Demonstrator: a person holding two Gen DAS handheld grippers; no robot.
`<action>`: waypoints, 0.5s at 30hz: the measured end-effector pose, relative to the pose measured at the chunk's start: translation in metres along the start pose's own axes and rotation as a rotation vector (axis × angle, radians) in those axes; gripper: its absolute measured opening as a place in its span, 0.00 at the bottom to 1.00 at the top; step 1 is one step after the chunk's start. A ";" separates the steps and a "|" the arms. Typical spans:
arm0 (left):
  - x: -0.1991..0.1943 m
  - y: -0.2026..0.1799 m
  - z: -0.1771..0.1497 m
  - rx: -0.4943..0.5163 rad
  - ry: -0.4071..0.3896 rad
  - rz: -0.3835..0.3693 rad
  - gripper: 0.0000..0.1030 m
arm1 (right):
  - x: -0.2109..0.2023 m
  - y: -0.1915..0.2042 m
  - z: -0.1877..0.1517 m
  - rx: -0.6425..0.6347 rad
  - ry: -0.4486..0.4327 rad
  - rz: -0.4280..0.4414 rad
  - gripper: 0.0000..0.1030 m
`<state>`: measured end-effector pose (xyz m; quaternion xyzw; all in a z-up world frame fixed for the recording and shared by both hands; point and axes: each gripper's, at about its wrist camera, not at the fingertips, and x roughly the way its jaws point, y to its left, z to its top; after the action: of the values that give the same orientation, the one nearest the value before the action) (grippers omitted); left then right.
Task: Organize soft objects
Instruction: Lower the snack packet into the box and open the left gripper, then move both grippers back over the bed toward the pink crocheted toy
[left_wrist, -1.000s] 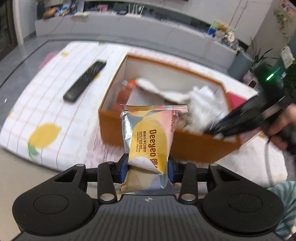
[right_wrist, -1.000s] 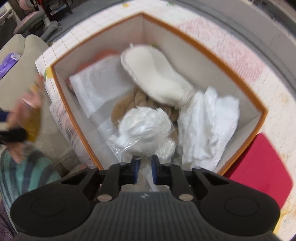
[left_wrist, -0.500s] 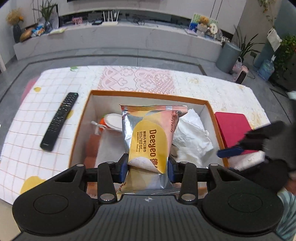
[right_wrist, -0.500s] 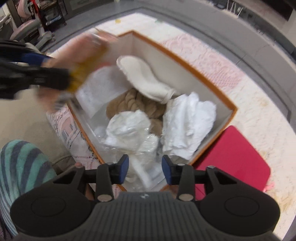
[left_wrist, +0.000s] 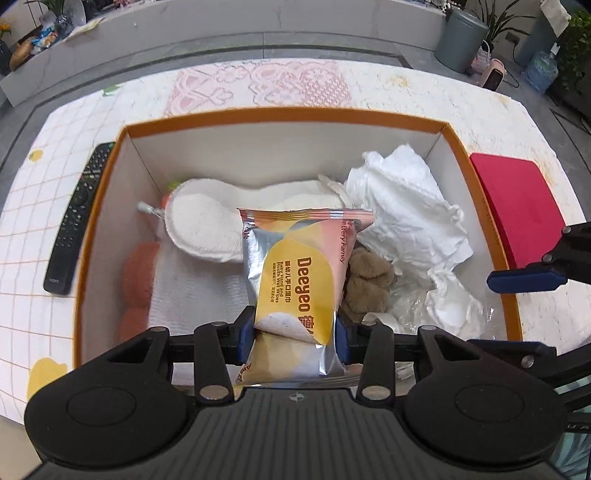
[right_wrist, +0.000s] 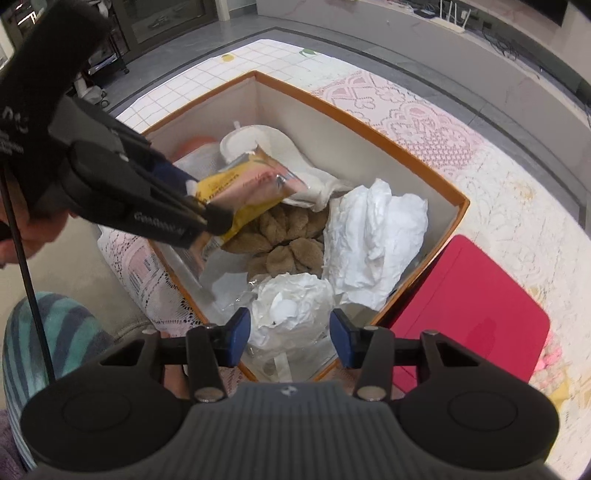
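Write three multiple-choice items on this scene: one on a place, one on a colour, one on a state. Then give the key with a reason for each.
1. Where is the remote control?
A. inside the box
B. on the tablecloth beside the box
C. on the red pad

2. What colour is the rim of the box?
A. orange
B. green
C. black

3. What is the left gripper doing?
A. hanging empty
B. clamping the wet wipes pack over the box
C. gripping the white cloth

Key:
1 B, it lies outside the box wall on the checked tablecloth.
2 A, an orange edge runs round the white inside.
3 B, its blue pads press both sides of the wet wipes pack.
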<state>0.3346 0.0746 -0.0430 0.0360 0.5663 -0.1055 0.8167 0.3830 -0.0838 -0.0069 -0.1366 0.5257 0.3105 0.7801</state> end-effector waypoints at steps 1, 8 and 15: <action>0.001 0.000 -0.001 0.005 0.003 -0.001 0.49 | 0.001 -0.001 0.000 0.005 0.001 0.002 0.46; -0.014 -0.010 -0.008 0.072 -0.056 0.021 0.66 | 0.006 -0.004 -0.002 0.020 0.009 0.011 0.51; -0.048 -0.021 -0.019 0.081 -0.151 0.020 0.66 | -0.003 0.000 -0.008 0.025 -0.018 0.014 0.58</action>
<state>0.2964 0.0638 -0.0039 0.0667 0.4980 -0.1227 0.8558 0.3769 -0.0892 -0.0076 -0.1205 0.5234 0.3106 0.7843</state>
